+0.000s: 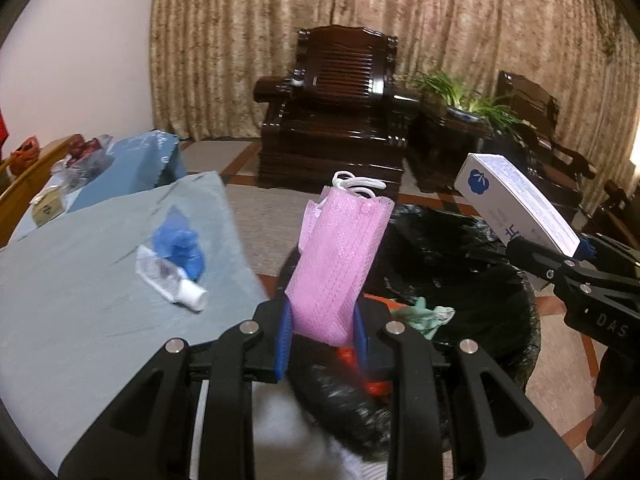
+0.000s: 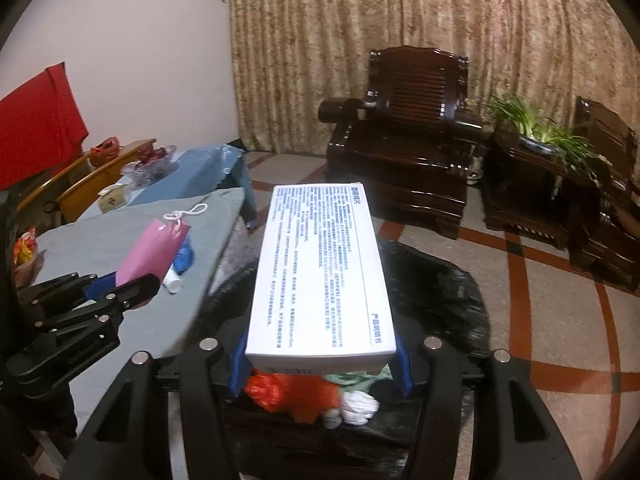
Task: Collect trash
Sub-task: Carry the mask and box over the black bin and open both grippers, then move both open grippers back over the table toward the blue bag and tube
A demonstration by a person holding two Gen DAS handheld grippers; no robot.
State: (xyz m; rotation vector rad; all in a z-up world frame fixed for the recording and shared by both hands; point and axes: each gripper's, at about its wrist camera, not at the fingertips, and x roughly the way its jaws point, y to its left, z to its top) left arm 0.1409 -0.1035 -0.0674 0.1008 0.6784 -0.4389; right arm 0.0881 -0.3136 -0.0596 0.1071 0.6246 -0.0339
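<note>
— Item one, left side?

— My left gripper (image 1: pixel 322 336): jaws pinching a pink mesh mask (image 1: pixel 340 256), folded, upright, white ear loops at its top. It hangs above the near rim of the black-lined trash bin (image 1: pixel 500 264), just off the edge of the table (image 1: pixel 80 320).

— Item two, right side?

— My right gripper (image 2: pixel 320 364): jaws clamped on the near end of a white carton (image 2: pixel 320 268), printed face up, blue logo on the end seen from the left camera. It is held level over the bin's opening.

— Contents of the bin?

— Red-orange plastic wrapper (image 2: pixel 288 394), crumpled white tissue (image 2: pixel 360 406), pale green scrap (image 1: pixel 424 316). All lie on the black liner beneath the carton.

— Left on the table?

— Grey-blue cloth covering; on it a crumpled blue glove (image 1: pixel 180 246) touching a small clear bottle with a white cap (image 1: pixel 172 280), lying on its side near the table's far corner.

— Surroundings?

— Dark wooden armchair (image 1: pixel 336 108), a potted plant (image 1: pixel 468 100) on a side stand, beige curtain (image 1: pixel 280 20) behind.
</note>
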